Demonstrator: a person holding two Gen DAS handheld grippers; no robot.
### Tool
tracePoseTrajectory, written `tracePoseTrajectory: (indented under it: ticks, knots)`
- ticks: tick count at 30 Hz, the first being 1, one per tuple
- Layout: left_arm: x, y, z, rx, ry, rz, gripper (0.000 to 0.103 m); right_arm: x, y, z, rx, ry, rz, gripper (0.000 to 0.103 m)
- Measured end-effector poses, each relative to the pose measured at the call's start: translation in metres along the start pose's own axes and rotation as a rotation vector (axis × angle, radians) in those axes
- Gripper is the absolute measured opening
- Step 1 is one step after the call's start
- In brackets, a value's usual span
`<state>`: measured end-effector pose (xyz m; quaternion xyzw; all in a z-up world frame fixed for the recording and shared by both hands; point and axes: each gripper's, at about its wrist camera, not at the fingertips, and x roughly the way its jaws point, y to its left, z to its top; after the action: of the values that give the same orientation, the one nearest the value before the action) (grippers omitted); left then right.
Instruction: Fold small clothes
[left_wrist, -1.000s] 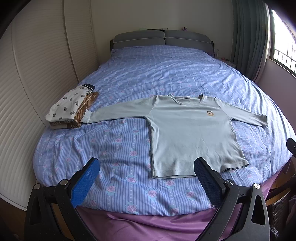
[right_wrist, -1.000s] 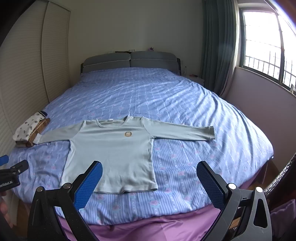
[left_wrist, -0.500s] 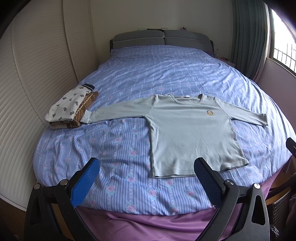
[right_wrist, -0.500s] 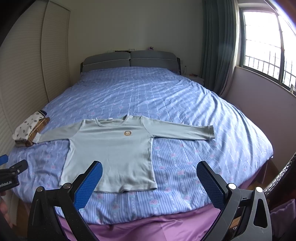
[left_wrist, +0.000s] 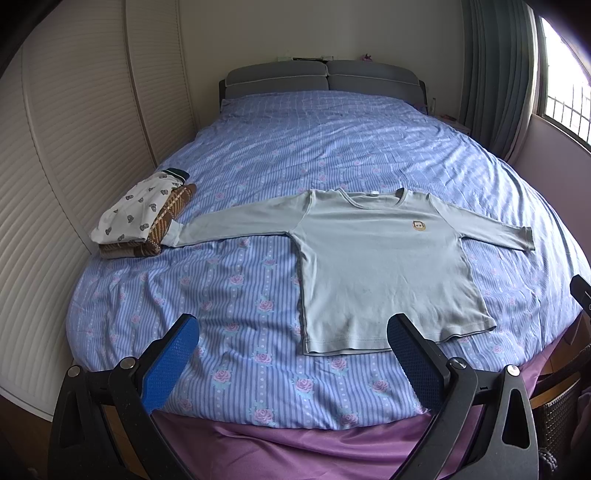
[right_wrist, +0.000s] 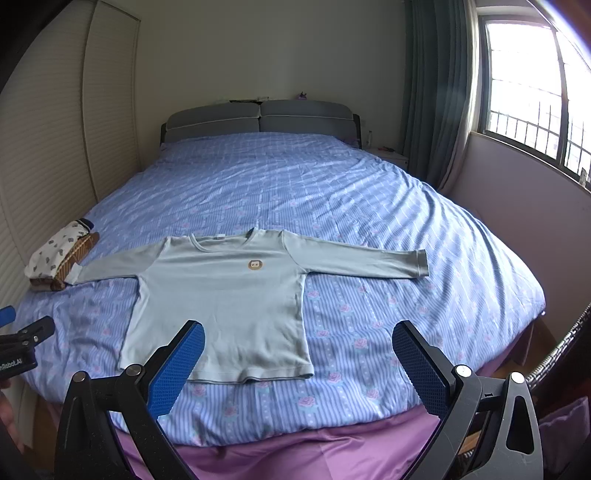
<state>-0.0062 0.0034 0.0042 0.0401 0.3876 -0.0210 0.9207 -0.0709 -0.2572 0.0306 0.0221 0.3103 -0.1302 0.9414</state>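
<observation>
Both tongs (left_wrist: 291, 343) (right_wrist: 297, 350) spread wide, hovering above flat shirt (left_wrist: 384, 266).

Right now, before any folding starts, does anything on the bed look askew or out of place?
Little stands out. The shirt lies flat, sleeves spread; only its left cuff touches the folded stack at the bed's edge. Both the left gripper and the right gripper are open, holding nothing.
</observation>
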Motion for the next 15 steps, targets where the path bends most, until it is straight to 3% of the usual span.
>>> tracePoseTrajectory:
  ticks: [15]
  knots:
    - [0.0001, -0.0005, -0.0003, 0.002, -0.002, 0.001, 0.103, -0.0002, 0.0002, 0.0012, -0.001, 0.0, -0.001, 0.102]
